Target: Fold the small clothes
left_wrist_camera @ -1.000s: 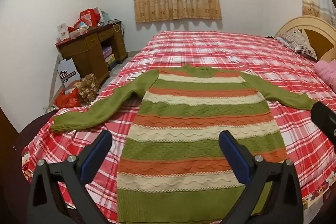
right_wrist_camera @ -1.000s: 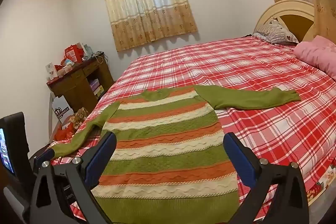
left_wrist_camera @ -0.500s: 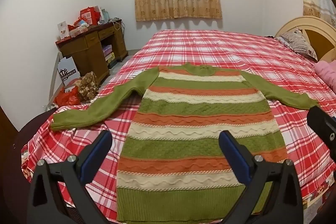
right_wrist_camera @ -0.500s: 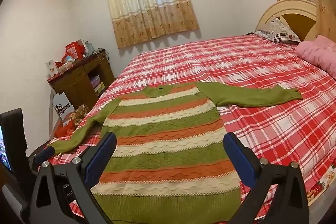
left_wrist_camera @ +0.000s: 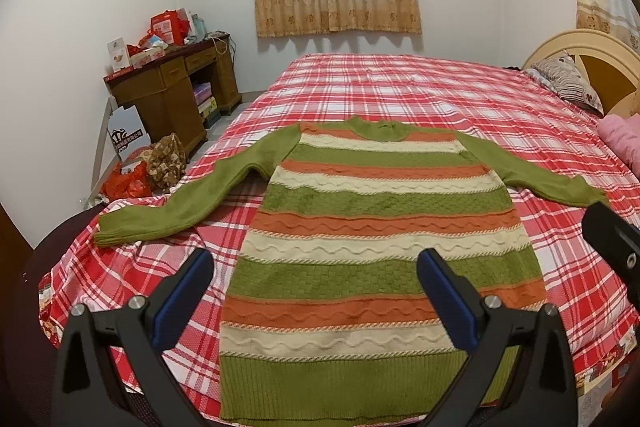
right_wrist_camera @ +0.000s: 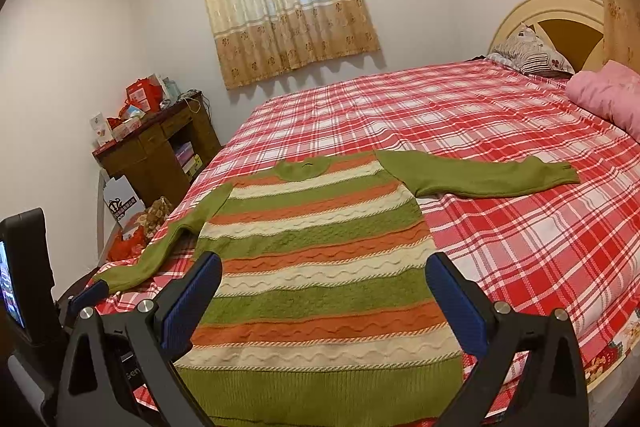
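A knitted sweater with green, orange and cream stripes lies flat on the bed, hem toward me, both green sleeves spread out. It also shows in the right wrist view. My left gripper is open and empty, held above the sweater's lower half. My right gripper is open and empty, also above the lower half. The left sleeve cuff lies near the bed's left corner. The right sleeve cuff lies out to the right.
The bed has a red plaid sheet. A wooden desk with boxes stands left of it, bags on the floor. A pillow, pink quilt and headboard are at the right.
Both grippers have drawn back and risen slightly, so more of the sweater's hem shows. The sweater has not moved and both grippers stay open.
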The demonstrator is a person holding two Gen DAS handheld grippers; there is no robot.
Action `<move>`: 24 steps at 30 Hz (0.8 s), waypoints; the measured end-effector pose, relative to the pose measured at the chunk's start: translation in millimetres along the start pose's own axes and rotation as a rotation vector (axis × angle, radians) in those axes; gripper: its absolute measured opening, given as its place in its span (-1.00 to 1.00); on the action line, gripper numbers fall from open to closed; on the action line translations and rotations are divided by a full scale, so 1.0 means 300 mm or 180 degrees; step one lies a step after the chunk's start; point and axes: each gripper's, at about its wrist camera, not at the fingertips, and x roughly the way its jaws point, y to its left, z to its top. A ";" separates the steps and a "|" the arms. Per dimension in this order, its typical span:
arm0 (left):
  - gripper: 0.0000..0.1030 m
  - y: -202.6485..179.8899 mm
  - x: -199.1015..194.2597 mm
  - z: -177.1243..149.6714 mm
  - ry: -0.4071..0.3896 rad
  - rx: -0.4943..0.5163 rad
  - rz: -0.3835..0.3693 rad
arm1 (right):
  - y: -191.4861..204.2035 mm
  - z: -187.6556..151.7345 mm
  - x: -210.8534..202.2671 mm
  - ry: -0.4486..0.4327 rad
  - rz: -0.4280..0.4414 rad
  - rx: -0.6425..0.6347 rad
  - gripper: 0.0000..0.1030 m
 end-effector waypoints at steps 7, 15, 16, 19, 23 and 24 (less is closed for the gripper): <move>1.00 0.008 0.000 0.000 0.0000 -0.0021 -0.0003 | -0.003 0.001 0.002 0.0008 0.0007 0.0001 0.98; 1.00 0.015 0.002 -0.002 0.0012 -0.0022 -0.0015 | -0.004 -0.002 0.008 0.0028 0.0020 0.0014 0.98; 1.00 0.015 0.001 -0.002 0.0011 -0.0019 -0.0016 | -0.004 -0.002 0.008 0.0029 0.0021 0.0012 0.98; 1.00 0.014 0.002 -0.003 0.0014 -0.0018 -0.0017 | -0.004 -0.003 0.008 0.0027 0.0022 0.0013 0.98; 1.00 0.013 0.002 -0.002 0.0019 -0.0020 -0.0016 | -0.003 -0.003 0.009 0.0029 0.0021 0.0012 0.98; 1.00 0.013 0.002 -0.002 0.0019 -0.0020 -0.0017 | -0.003 -0.003 0.009 0.0031 0.0021 0.0013 0.98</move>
